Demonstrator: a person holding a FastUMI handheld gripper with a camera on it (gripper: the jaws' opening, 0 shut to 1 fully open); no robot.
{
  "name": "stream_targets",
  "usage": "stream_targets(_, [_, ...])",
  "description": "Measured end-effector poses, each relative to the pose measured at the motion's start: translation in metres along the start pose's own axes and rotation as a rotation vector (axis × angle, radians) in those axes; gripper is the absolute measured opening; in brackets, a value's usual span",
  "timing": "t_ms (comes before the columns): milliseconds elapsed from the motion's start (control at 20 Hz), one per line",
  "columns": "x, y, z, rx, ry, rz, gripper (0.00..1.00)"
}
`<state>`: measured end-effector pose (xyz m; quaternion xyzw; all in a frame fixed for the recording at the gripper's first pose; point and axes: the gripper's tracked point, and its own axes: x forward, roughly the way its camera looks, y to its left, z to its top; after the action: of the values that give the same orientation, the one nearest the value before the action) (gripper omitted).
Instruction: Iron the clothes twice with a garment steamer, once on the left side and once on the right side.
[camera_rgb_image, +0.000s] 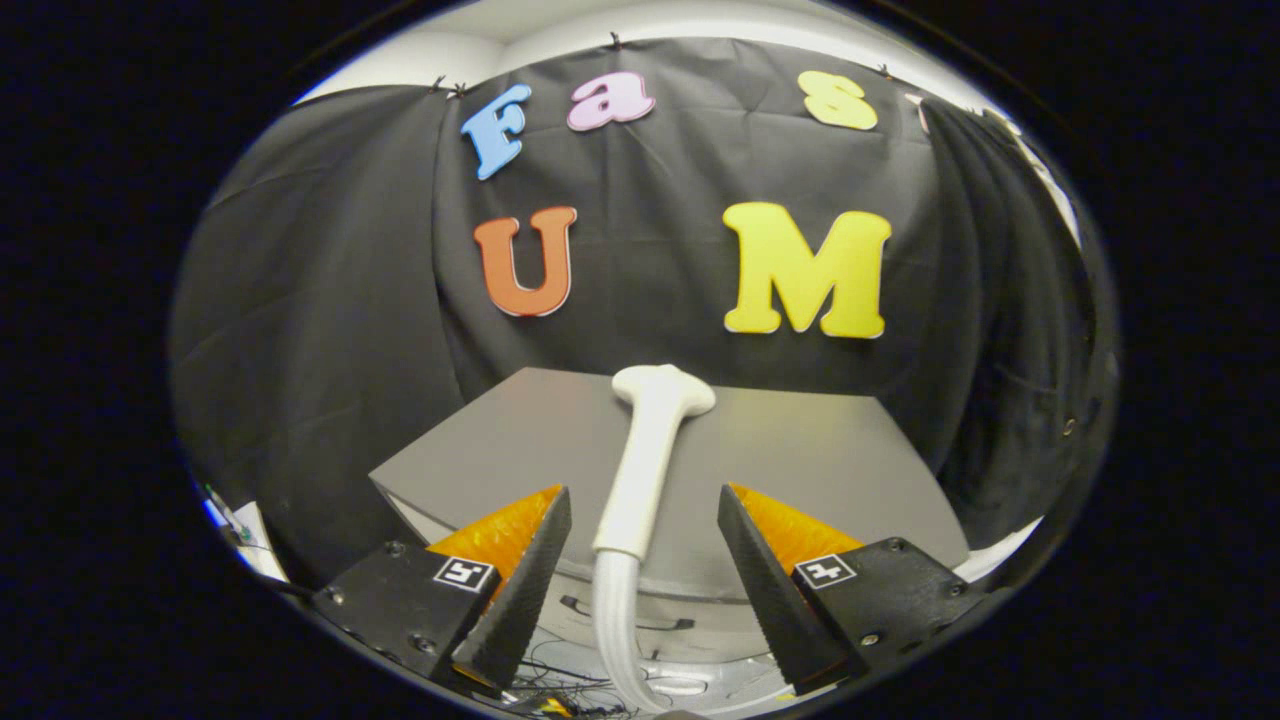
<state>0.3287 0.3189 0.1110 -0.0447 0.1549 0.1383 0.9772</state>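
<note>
I find my gripper (645, 500) wide open, grasping nothing. The steamer handle (640, 470) stands between its fingers, untouched, with hose (612, 610) below, over the grey worktop (820, 450).

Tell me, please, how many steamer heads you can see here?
1. The steamer head lies on the grey table, its handle between the fingers of the open hand-held gripper, neither touching it.

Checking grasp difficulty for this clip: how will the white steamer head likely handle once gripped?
The steamer head looks like rigid smooth plastic, so it may slip. Its hose trails down and will probably drag. It stands between the open tongs, untouched, and its rounded handle could twist.
</note>
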Motion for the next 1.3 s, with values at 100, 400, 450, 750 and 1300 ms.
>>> stream_targets(100, [0.026, 0.000, -0.005, -0.004, 0.038, -0.035, 0.89])
stream_targets(400, [0.057, -0.007, -0.012, 0.080, 0.127, -0.097, 0.65])
stream_targets(450, [0.056, -0.003, -0.012, 0.111, 0.143, -0.087, 0.61])
stream_targets(750, [0.039, -0.010, -0.010, 0.182, 0.141, -0.038, 0.37])
stream_targets(1300, [-0.145, -0.105, 0.060, 0.129, -0.179, -0.075, 0.37])
